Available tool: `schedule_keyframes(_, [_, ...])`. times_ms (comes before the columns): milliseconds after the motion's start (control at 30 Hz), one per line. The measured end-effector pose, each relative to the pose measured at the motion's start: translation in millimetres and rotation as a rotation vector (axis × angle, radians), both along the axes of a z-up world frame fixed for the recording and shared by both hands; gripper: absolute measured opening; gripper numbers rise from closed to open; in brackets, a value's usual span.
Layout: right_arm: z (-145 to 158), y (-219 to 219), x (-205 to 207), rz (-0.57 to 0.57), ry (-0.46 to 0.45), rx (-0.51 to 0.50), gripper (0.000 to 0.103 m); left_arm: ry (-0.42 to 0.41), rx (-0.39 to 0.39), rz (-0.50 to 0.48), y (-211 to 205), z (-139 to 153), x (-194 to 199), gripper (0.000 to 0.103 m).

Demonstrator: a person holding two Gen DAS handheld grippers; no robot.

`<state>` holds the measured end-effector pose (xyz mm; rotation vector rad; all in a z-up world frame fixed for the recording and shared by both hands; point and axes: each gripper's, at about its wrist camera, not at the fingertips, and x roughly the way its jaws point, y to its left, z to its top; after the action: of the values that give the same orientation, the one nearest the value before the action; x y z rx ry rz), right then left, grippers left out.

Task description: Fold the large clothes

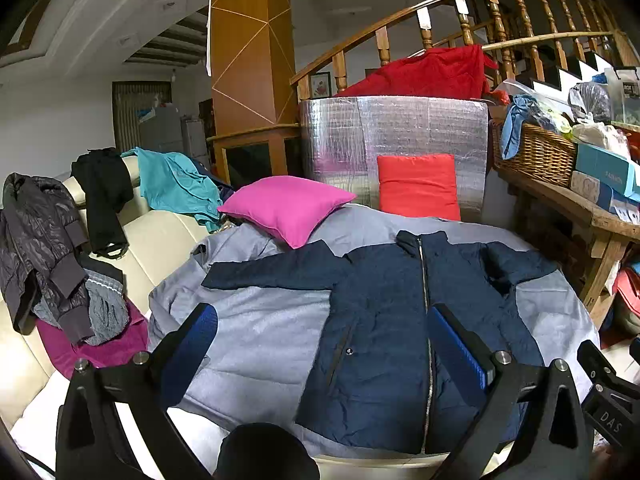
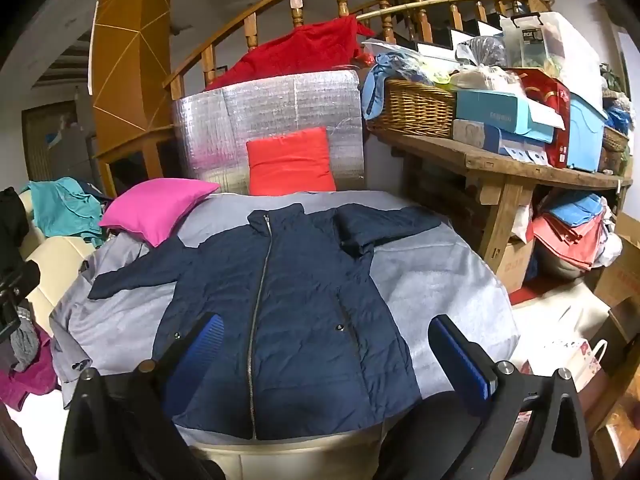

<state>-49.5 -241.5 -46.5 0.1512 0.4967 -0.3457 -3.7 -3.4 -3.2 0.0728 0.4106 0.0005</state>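
A navy padded jacket (image 1: 384, 320) lies front up and zipped on a grey sheet (image 1: 256, 328), collar away from me, both sleeves spread sideways. It also shows in the right wrist view (image 2: 288, 312) on the same sheet (image 2: 432, 280). My left gripper (image 1: 324, 320) is open and empty, held above the jacket's hem on its left half. My right gripper (image 2: 324, 332) is open and empty above the hem on the right half. Neither gripper touches the jacket.
A pink cushion (image 1: 286, 206) and a red cushion (image 1: 418, 186) lie beyond the collar, against a silver foil panel (image 1: 396, 128). A cream sofa (image 1: 160, 240) with piled clothes (image 1: 44, 248) stands at left. A cluttered wooden table (image 2: 500, 164) with a wicker basket (image 2: 412, 108) stands at right.
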Motion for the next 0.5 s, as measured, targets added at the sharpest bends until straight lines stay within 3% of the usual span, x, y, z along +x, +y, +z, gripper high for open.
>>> schedule_keyframes(500, [-6.7,1.2,4.6,-0.009,0.012,0.011,0.103,-0.005,-0.001,-0.010,3.2,-2.9,-1.0,0.103])
